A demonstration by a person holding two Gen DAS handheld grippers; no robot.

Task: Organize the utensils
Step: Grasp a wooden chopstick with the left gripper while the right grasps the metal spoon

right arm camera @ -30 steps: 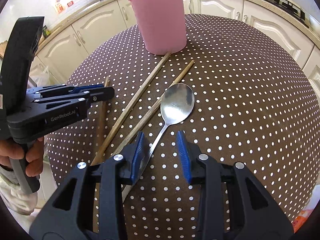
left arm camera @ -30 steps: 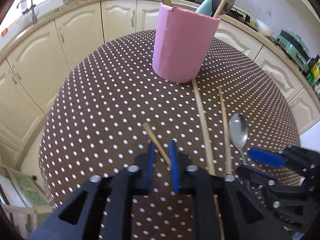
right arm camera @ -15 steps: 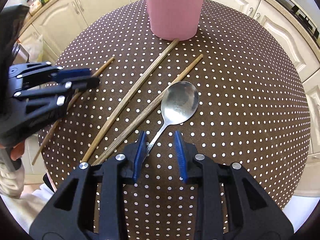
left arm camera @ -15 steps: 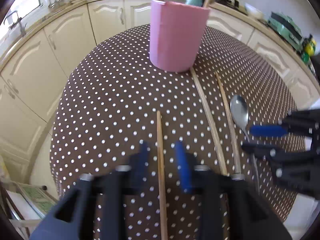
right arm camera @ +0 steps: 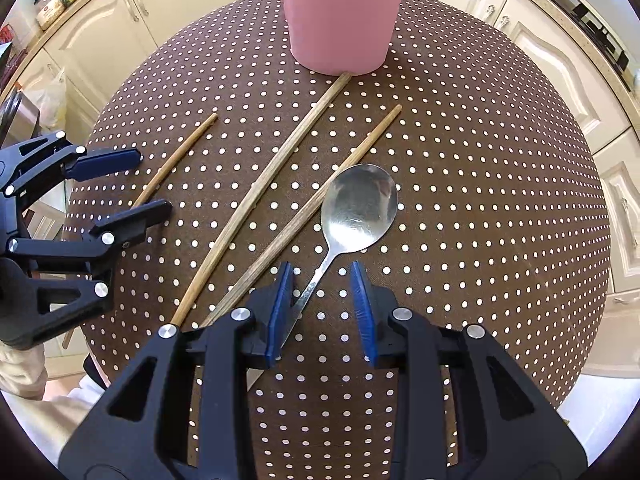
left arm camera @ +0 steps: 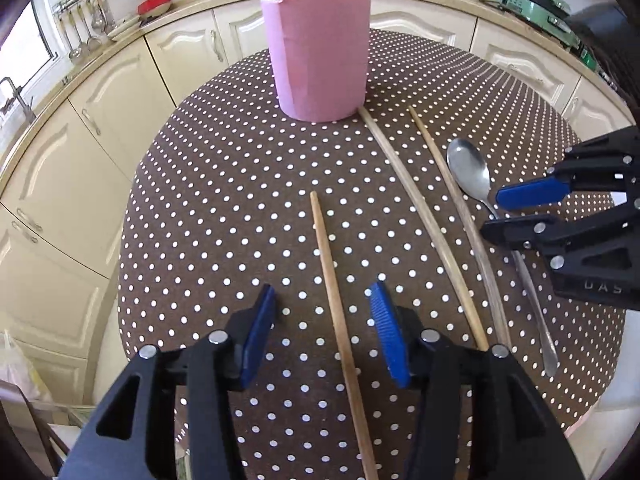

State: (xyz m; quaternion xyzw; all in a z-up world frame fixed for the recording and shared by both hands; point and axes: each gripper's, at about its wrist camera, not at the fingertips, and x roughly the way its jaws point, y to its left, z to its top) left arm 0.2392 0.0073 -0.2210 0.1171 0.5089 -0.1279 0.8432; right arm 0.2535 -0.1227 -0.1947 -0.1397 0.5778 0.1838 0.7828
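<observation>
Left gripper (left arm camera: 322, 330) over the near end of a chopstick (left arm camera: 328, 264); jaws have just been opening, now standing well apart, stick between them but untouched and lying flat on the cloth (left arm camera: 208, 200). Holding nothing.

Right gripper (right arm camera: 320, 308) partly open, straddling the spoon (right arm camera: 358, 204) handle; left pad looks just beside or touching it, no clamp visible. Holding nothing.

Relative to the pink cup (left arm camera: 320, 52): one long stick (left arm camera: 412, 208) butts against its base; second stick (left arm camera: 448, 184) just right of that; spoon further right; the loose chopstick nearer the camera, well apart.

Risks:
- Thin round stick likely to roll or skid out if pinched off-centre.
- Flat spoon handle hard to lift from cloth; pads may slide over it.
- Grippers near each other; possible clash.
- Cup already holds utensils; a clumsy drop-in could tip it.
</observation>
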